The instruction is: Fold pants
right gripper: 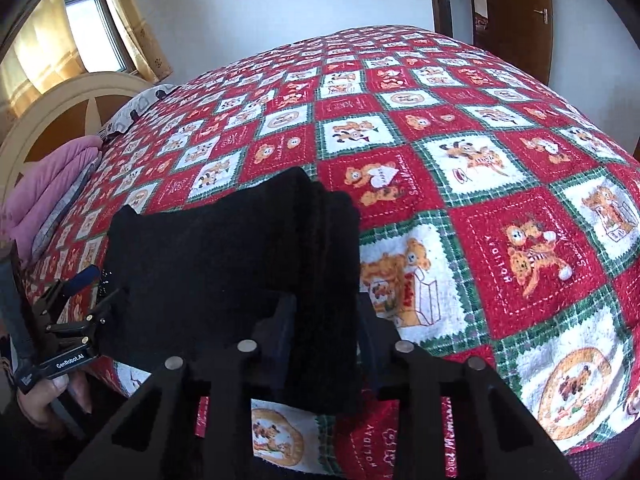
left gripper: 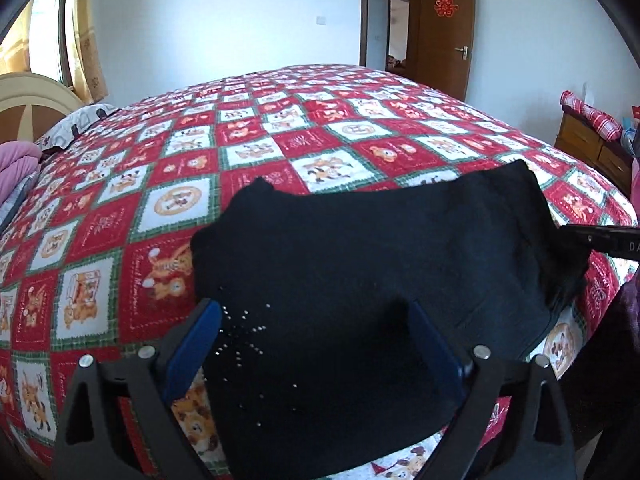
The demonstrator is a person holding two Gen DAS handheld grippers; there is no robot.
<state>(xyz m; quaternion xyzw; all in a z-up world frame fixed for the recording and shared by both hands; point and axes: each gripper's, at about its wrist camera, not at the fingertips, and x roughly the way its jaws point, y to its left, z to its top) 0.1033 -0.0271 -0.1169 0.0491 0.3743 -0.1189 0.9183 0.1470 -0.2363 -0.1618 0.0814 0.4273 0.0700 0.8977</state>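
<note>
Black pants point(left gripper: 380, 248) lie folded into a thick bundle on the near part of the bed, with small shiny studs on their left end. My left gripper point(left gripper: 320, 344) stands wide open, its blue pads on either side of that studded end without pressing it. From the right wrist view the pants point(right gripper: 208, 248) show stacked layers along their right edge. My right gripper point(right gripper: 324, 332) is shut on this stacked edge, with fabric filling the gap between its fingers. The left gripper point(right gripper: 92, 288) shows at the pants' far end, and the right gripper point(left gripper: 600, 238) reaches in from the right.
A red, white and green patchwork quilt point(left gripper: 280, 140) covers the bed. Pink bedding point(right gripper: 52, 208), a patterned pillow point(left gripper: 80, 120) and a cream headboard point(left gripper: 36, 96) sit at the left. A wooden cabinet point(left gripper: 592, 144) stands at the right, a brown door point(left gripper: 444, 32) behind. A person's hand point(right gripper: 48, 396) holds the left gripper.
</note>
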